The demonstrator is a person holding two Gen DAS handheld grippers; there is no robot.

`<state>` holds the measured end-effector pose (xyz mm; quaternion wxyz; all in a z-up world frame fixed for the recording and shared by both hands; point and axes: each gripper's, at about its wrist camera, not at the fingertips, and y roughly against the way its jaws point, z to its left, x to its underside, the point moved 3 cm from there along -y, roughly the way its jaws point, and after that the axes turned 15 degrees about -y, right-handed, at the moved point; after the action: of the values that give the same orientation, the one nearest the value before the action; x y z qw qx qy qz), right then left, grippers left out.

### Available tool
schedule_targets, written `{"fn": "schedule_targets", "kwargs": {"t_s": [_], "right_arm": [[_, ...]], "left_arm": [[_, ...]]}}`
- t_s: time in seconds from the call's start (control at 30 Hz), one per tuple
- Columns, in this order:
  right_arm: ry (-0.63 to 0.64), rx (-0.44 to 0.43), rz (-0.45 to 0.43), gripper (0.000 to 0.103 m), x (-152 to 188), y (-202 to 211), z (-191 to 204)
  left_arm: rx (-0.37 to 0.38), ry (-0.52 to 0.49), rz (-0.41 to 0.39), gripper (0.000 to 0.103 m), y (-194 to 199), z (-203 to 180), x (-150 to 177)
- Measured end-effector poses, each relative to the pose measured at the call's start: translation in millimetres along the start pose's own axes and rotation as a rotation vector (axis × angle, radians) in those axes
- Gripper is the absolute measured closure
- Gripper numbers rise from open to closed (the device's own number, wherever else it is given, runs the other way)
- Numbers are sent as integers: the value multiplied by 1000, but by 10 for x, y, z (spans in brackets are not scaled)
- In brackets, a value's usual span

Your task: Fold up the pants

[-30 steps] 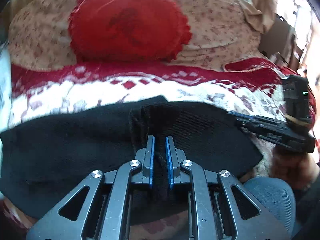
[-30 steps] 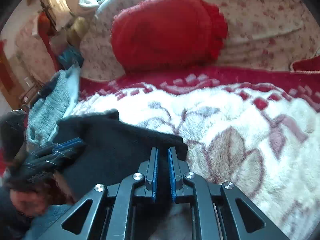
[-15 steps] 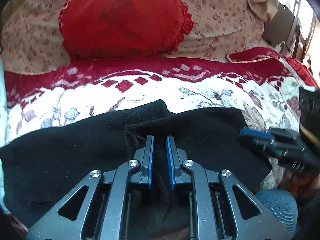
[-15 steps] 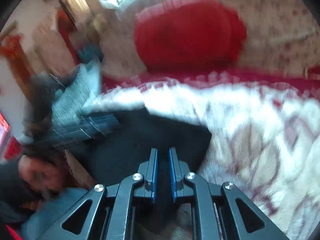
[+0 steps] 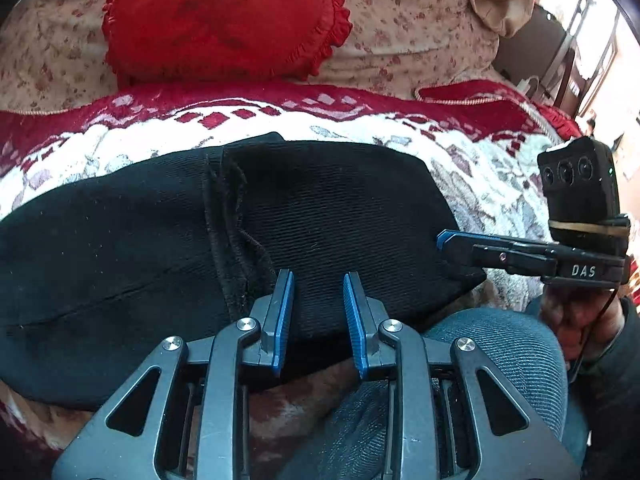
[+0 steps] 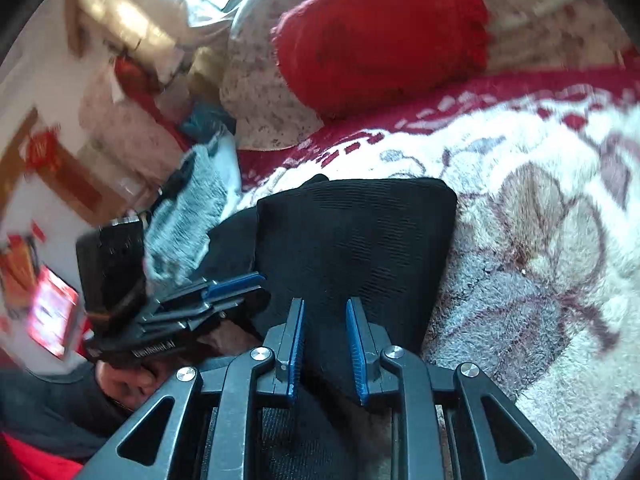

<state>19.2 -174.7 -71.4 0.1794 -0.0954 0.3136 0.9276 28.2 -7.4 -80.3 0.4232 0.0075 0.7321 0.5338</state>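
Observation:
The black pants [image 5: 132,240] lie folded across a red and white floral blanket [image 5: 480,160] on a bed. My left gripper [image 5: 318,280] is open just above their near edge, with cloth showing between the jaws but not pinched. In the right wrist view my right gripper [image 6: 324,308] is also open over the right end of the pants [image 6: 352,236]. The right gripper also shows in the left wrist view [image 5: 444,240] at the pants' right edge. The left gripper appears in the right wrist view [image 6: 248,284], blurred.
A red frilled cushion [image 5: 224,20] leans on a floral pillow [image 5: 408,24] behind the blanket. A grey towel [image 6: 188,216] lies at the bed's left end. The person's grey knee [image 5: 480,360] is below the pants' near edge. Furniture stands beyond the bed.
Both grippers were shut on the near edge of the pants and have now opened, letting the cloth go. The pants have settled flat on the blanket.

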Motion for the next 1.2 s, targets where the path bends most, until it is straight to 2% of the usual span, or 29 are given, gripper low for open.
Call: {"fn": "schedule_targets", "kwargs": {"t_s": [0.17, 0.27, 0.3, 0.33, 0.4, 0.47, 0.5, 0.73, 0.9, 0.97, 1.07, 1.2], "right_arm": [[58, 27, -8, 83, 35, 71, 138], [90, -93, -45, 83, -17, 162, 283], [93, -107, -31, 83, -57, 125, 321], [99, -78, 7, 82, -86, 29, 332], [76, 34, 128, 86, -101, -247, 213], [-34, -44, 133, 86, -185, -259, 87], [-71, -53, 145, 87, -213, -260, 51], [-12, 34, 90, 87, -119, -301, 182], [52, 12, 17, 88, -25, -196, 103], [22, -12, 12, 89, -39, -199, 69], [2, -39, 16, 90, -52, -209, 25], [-12, -47, 17, 92, -47, -163, -23]], "left_arm": [[-44, -21, 36, 78, -18, -76, -38], [-77, -44, 48, 78, -26, -105, -18], [-80, -44, 49, 78, -28, -109, -13], [-80, -39, 51, 78, -30, -103, -14], [-78, -35, 57, 78, -40, -92, -18], [-73, -27, 58, 78, -39, -82, -17], [-74, -26, 55, 78, -36, -85, -13], [-59, -15, 38, 78, -21, -77, 5], [-51, -15, 28, 78, -11, -71, 2], [-41, -26, 34, 78, -13, -53, 1], [46, 36, 39, 80, -21, 94, 17], [7, 1, 49, 79, -22, 20, 1]]}}
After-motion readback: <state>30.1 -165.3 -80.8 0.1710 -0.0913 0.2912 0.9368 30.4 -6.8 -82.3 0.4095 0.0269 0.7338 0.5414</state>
